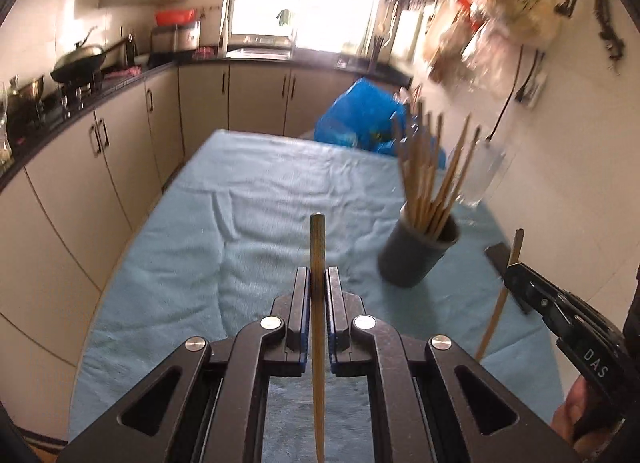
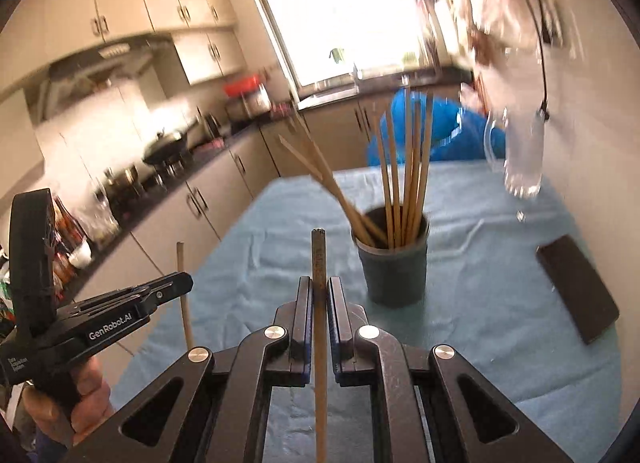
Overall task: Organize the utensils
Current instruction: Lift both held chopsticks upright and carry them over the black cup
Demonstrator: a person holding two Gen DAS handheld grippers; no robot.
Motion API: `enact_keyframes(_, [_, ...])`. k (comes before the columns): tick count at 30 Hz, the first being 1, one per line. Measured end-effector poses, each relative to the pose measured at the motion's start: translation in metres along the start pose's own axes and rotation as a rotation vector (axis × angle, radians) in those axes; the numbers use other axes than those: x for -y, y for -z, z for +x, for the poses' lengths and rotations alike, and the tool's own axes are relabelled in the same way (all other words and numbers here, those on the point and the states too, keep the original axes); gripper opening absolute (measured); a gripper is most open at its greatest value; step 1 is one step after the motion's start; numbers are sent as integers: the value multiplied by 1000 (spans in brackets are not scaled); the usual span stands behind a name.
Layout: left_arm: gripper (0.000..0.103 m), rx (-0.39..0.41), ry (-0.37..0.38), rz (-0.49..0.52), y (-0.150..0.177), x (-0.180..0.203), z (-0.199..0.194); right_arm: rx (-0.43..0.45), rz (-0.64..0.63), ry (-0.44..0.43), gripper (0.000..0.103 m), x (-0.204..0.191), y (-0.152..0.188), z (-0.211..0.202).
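Right now my left gripper has its jaws pinching one chopstick, held upright, tip poking up above the fingers. My right gripper does the same: jaws pressed on a second chopstick, also upright, its top end darker. Both sticks run down between the fingers and out of the bottom of each wrist view.

Landmark is the dark cup standing on the table, which is covered by a light blue cloth. Both grippers hang above the cloth on the near side of the cup, neither touching it; the left one sits to the cup's left, the right one to its right. The cup is already stuffed with a bunch of chopsticks, most near vertical, a couple leaning off to the left.

Right of the cup a flat black phone-like slab lies on the cloth. Beyond the cup and to its right a clear glass pitcher stands near the wall. Behind the cup, at the far table end, a blue plastic bag. Far left of the cup, kitchen cabinets and a wok on the stove.
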State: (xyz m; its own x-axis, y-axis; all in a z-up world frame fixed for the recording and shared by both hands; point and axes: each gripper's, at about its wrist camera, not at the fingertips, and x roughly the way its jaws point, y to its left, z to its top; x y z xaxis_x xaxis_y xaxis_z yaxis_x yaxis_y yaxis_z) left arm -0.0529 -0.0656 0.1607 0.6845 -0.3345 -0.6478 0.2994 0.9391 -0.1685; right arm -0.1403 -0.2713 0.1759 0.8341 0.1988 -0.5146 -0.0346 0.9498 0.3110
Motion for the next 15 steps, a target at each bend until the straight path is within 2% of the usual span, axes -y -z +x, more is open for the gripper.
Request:
enact_keyframes(6, [7, 37, 2, 11, -4, 5, -18, 96, -2, 2, 8, -4, -6, -28])
enact_keyframes(15, [7, 56, 2, 15, -5, 9, -27, 126, 12, 7, 8, 2, -10, -43])
